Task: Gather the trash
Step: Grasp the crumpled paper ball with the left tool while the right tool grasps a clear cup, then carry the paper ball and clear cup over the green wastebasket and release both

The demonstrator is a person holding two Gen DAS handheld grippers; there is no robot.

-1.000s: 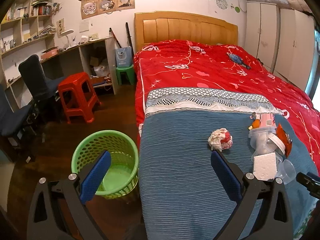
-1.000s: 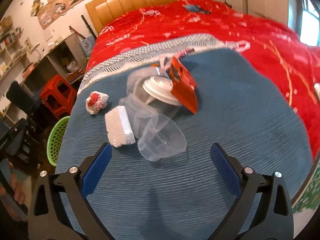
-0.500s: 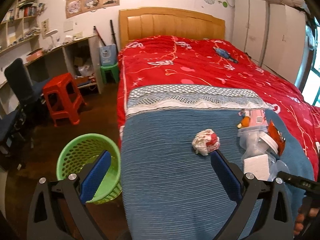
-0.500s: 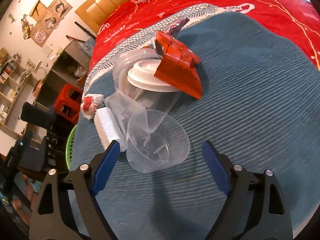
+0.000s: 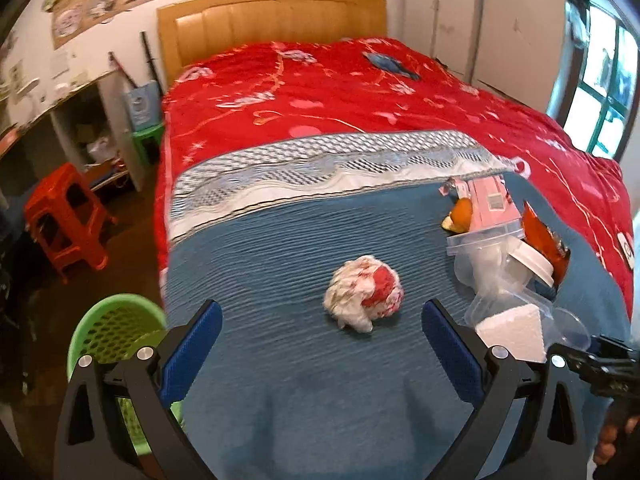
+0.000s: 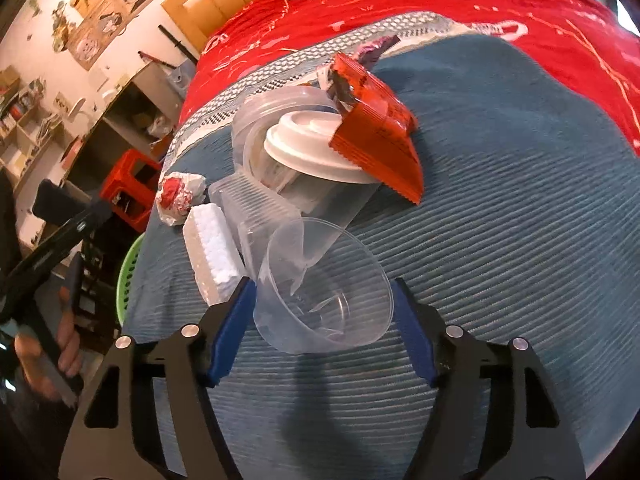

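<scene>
- Trash lies in a heap on the blue blanket (image 5: 280,360) at the foot of the bed, and I am closer to it than a second ago.
- Green basket (image 5: 116,328) stands on the floor at the bed's left corner; it has slid toward the lower left edge of my left view since the earlier frame.
- My left gripper (image 5: 320,340) is spread wide and holds nothing; the crumpled red-and-white paper wad (image 5: 362,292) now sits just ahead, between the line of its blue pads, where before it lay farther off.
- White foam block (image 6: 212,256) lies just right of the wad, touching the clear plastic tubs.
- My right gripper (image 6: 324,328) has narrowed from wide open; its pads now flank the clear plastic cup (image 6: 324,292), lying on its side, touching or nearly so.
- White lid (image 6: 308,152) and orange wrapper (image 6: 380,136) rest on the tubs beyond.
</scene>
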